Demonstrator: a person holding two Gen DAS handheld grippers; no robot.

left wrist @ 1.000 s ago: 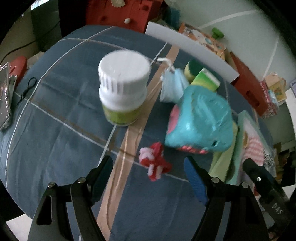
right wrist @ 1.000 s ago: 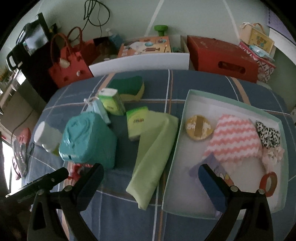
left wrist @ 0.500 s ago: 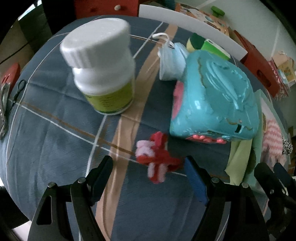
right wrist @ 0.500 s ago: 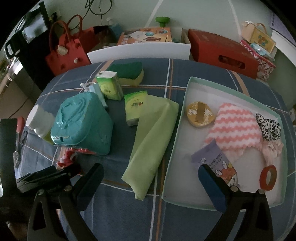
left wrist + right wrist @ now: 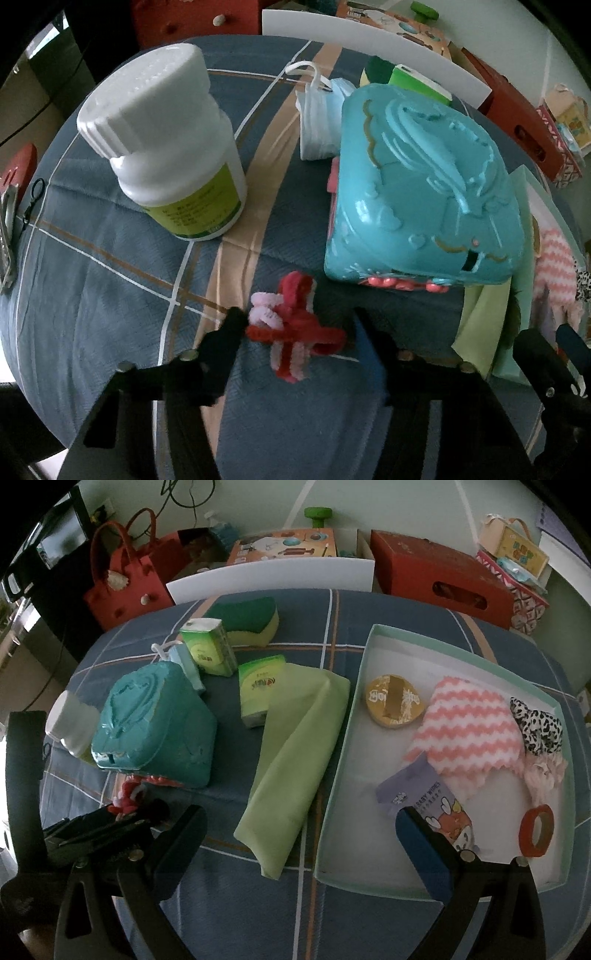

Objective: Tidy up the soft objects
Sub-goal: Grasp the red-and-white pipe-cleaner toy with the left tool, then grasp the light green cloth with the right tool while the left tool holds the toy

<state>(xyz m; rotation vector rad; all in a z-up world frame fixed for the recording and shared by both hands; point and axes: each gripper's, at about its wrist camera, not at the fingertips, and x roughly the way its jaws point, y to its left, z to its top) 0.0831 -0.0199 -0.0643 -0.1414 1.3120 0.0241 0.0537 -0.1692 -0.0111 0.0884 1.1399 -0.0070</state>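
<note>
Left wrist view. My left gripper has come forward and down over the last second, and its jaws, wide apart a moment ago, have narrowed until both fingers sit against the flanks of the red-and-pink pipe-cleaner bow. I judge them to be just clamping on it, though the bow still rests on the plaid tablecloth and nothing is lifted yet. The bow lies just in front of the teal plastic case, with the white pill bottle behind it to the left; a folded face mask stands touching the case's far side.

Right wrist view. My right gripper hangs with its jaws wide apart and empty, one finger over the cloth, the other over the near end of the mint-green tray. The tray already holds a pink zigzag cloth, a baby-wipes packet, a leopard-print scrunchie and a gold tin. A folded green cloth lies just beside the tray, outside it.

Reading: the grasp on the bow is nearly made, so its carry to the tray appears to be the next step.
</note>
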